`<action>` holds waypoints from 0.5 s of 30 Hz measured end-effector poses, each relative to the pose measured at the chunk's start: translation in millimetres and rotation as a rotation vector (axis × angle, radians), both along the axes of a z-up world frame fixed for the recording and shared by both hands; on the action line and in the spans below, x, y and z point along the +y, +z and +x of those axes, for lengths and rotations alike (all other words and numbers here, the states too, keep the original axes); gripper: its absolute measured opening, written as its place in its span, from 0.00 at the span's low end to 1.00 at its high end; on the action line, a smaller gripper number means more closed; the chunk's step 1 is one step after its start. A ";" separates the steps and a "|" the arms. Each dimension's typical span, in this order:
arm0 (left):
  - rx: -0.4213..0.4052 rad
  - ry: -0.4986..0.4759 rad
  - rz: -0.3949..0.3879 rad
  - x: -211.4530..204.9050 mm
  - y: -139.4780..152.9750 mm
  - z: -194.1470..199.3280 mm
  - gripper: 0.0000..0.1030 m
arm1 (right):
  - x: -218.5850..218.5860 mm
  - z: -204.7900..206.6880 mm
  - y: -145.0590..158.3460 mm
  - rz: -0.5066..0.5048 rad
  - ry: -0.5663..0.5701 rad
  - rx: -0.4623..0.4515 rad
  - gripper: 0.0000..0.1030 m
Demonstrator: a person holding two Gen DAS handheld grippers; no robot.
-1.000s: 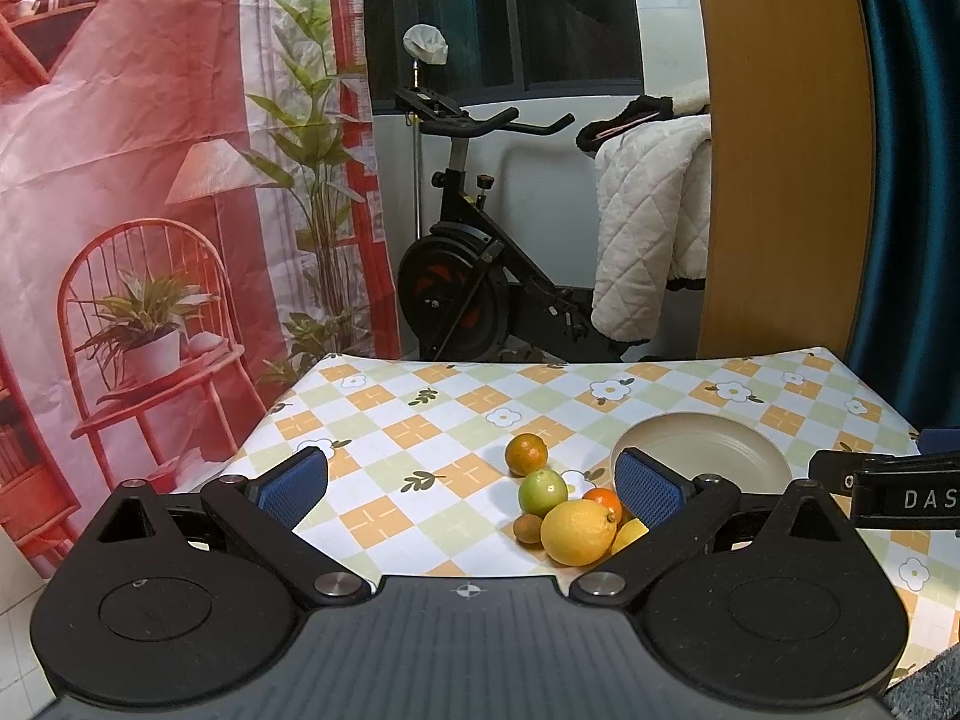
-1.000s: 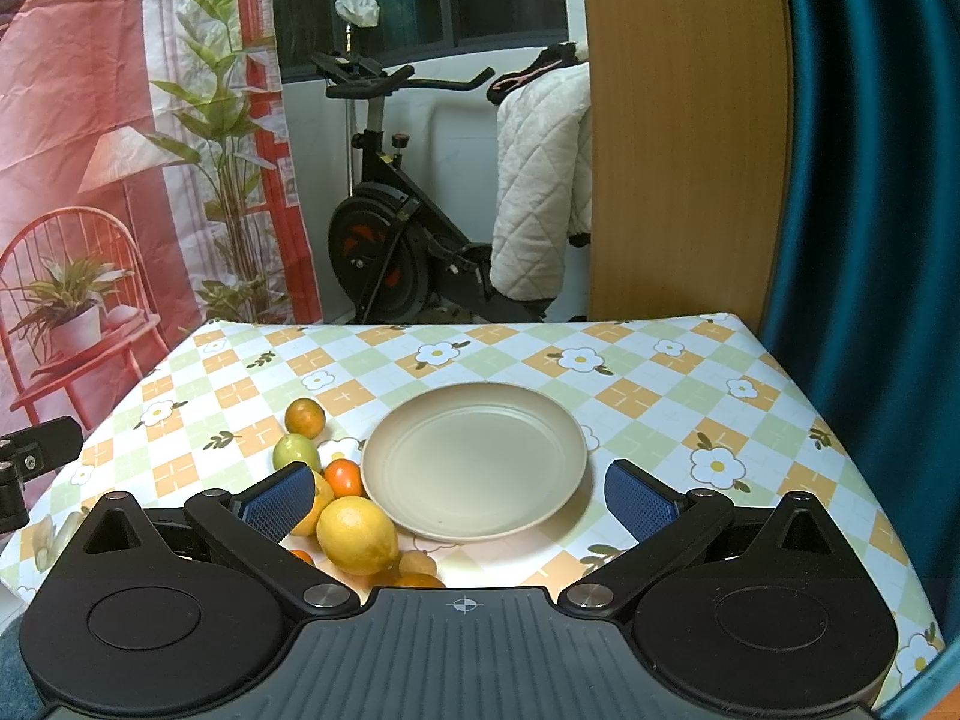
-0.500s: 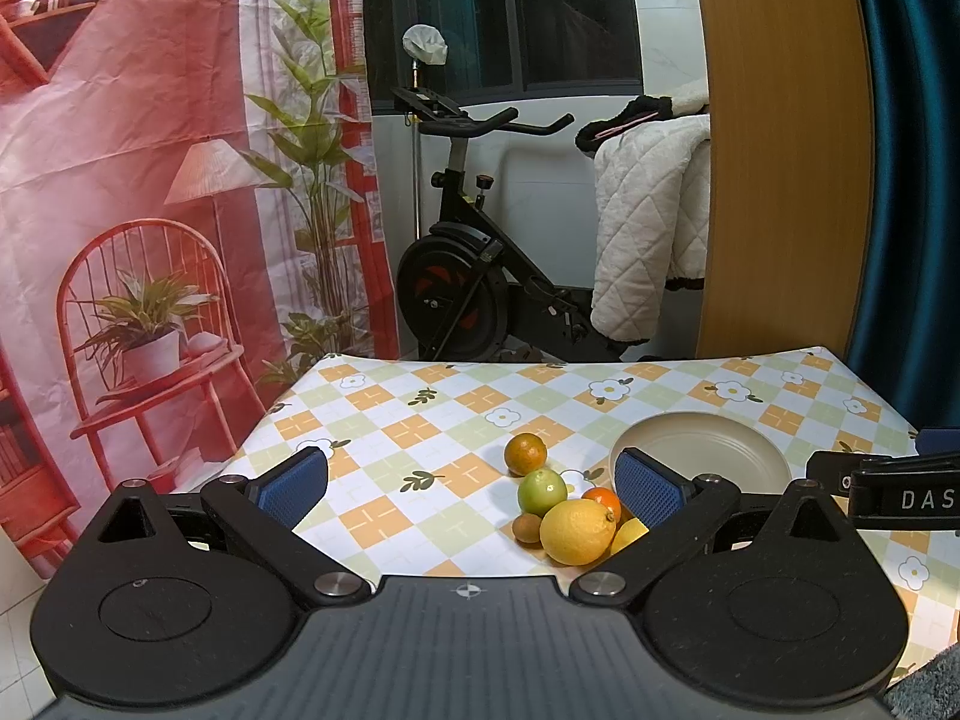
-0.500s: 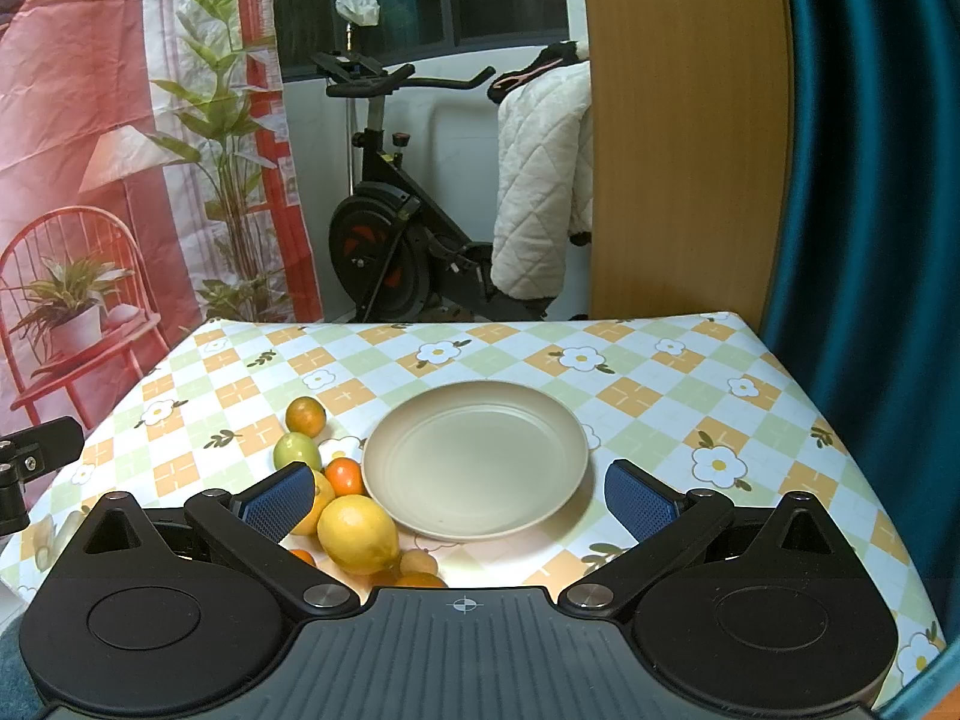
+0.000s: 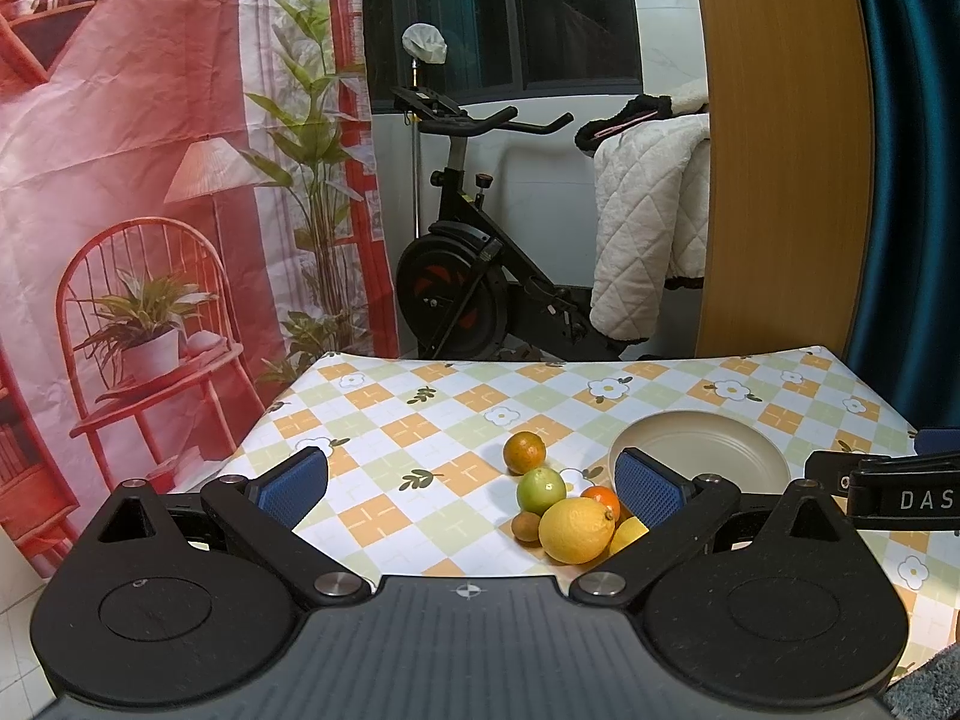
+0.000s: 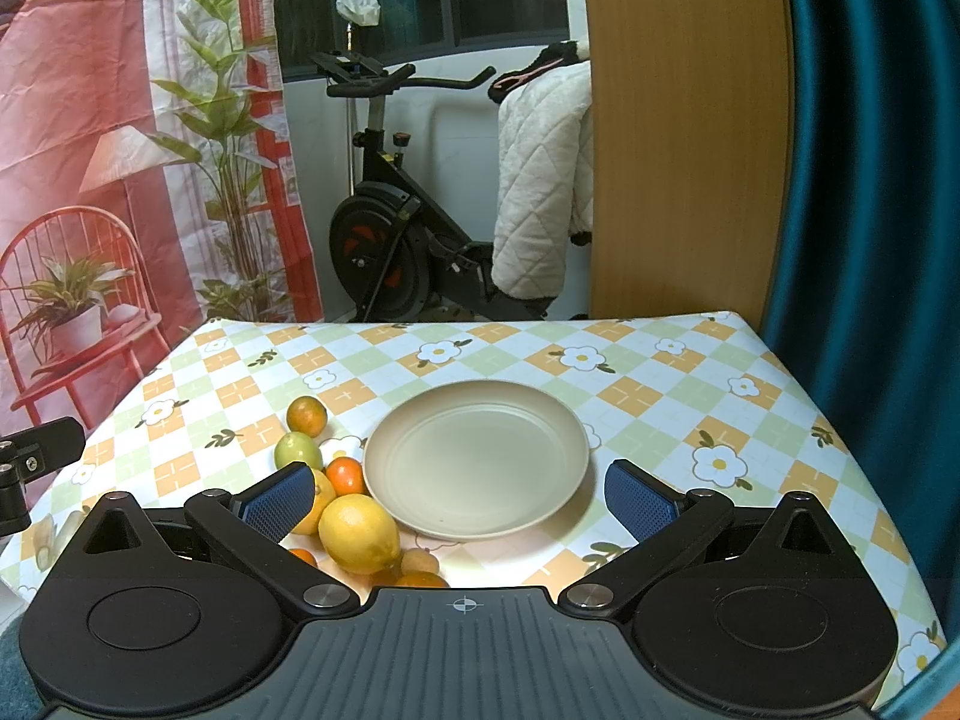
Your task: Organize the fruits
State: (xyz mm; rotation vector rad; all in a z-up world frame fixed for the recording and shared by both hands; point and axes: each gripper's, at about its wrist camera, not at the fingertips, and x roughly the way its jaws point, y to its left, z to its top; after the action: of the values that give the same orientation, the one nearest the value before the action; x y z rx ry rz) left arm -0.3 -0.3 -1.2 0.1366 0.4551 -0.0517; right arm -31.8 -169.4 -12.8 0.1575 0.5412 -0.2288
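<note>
A cluster of fruit lies on the checked tablecloth left of an empty beige plate (image 6: 476, 468): a large lemon (image 6: 359, 533), a green fruit (image 6: 296, 449), an orange (image 6: 306, 414), a small red-orange fruit (image 6: 344, 475) and a small brown fruit (image 6: 419, 561). In the left wrist view the lemon (image 5: 576, 529), green fruit (image 5: 541, 489), orange (image 5: 524, 451) and plate (image 5: 708, 444) show too. My left gripper (image 5: 471, 483) is open and empty, above the table's near edge, left of the fruit. My right gripper (image 6: 459, 495) is open and empty, facing the plate.
The table (image 6: 660, 372) carries a flowered checked cloth. Behind it stand an exercise bike (image 6: 384, 252), a wooden panel (image 6: 678, 132) with a white quilt (image 6: 540, 192), and a teal curtain (image 6: 870, 180) at the right. A printed red backdrop (image 5: 120, 180) hangs at the left.
</note>
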 end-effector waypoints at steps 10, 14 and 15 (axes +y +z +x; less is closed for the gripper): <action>0.019 0.009 -0.010 2.0 -1.5 1.9 1.00 | -0.2 0.4 -0.9 0.000 0.000 0.000 1.00; 0.026 0.015 -0.015 3.8 -2.6 5.3 1.00 | -0.3 0.6 -1.7 0.001 0.000 0.000 1.00; 0.026 0.014 -0.014 3.5 -2.7 5.9 1.00 | -0.2 0.7 -2.1 0.002 0.000 0.000 1.00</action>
State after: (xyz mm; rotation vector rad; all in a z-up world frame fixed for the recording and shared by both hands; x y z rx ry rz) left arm 5.6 3.3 -3.9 0.1195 0.4813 -0.0431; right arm -31.1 -169.6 -14.8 0.1593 0.5417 -0.2287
